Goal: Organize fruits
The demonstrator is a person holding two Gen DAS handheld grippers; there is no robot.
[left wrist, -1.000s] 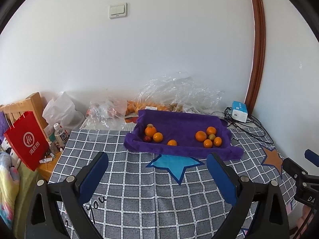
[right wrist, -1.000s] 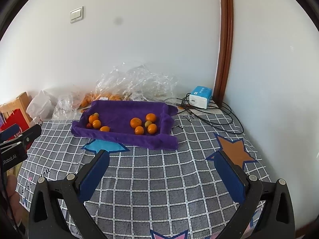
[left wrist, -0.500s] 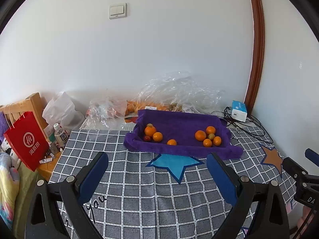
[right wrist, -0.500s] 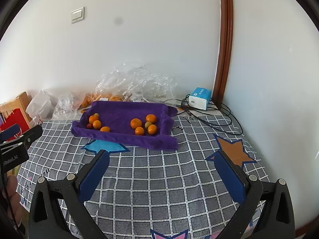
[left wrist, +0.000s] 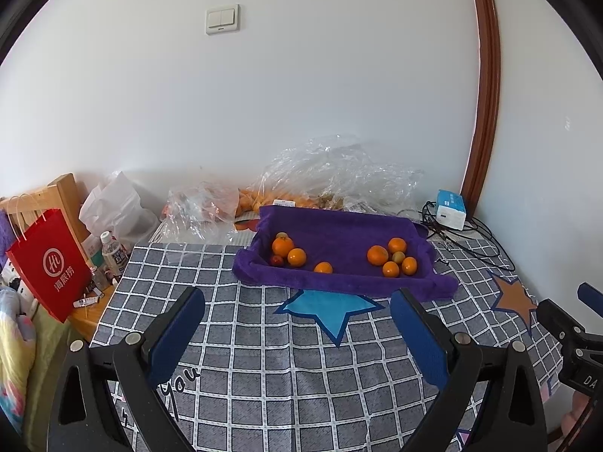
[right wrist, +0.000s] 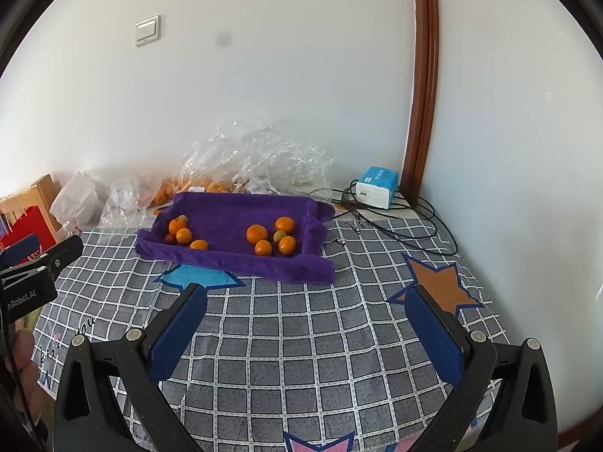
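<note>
A purple cloth-lined tray (left wrist: 339, 226) (right wrist: 241, 211) sits at the far side of the checked tablecloth. It holds two groups of fruit: oranges (left wrist: 282, 246) (right wrist: 177, 225) with a small red fruit (left wrist: 277, 261) on the left, and oranges (left wrist: 377, 255) (right wrist: 257, 233) around a small green fruit (left wrist: 398, 256) (right wrist: 279, 236) on the right. My left gripper (left wrist: 297, 303) is open and empty, above the cloth short of the tray. My right gripper (right wrist: 307, 295) is open and empty, also short of the tray.
Clear plastic bags (left wrist: 339, 177) with more oranges lie behind the tray by the wall. A blue-white box (left wrist: 450, 209) and black cables (right wrist: 395, 222) lie at the back right. A red paper bag (left wrist: 49, 263), a bottle (left wrist: 113, 252) and a wooden chair stand left of the table.
Both views have shifted very slightly; the tray sits marginally higher in the frames. The grippers stay open and the fruit has not moved.
</note>
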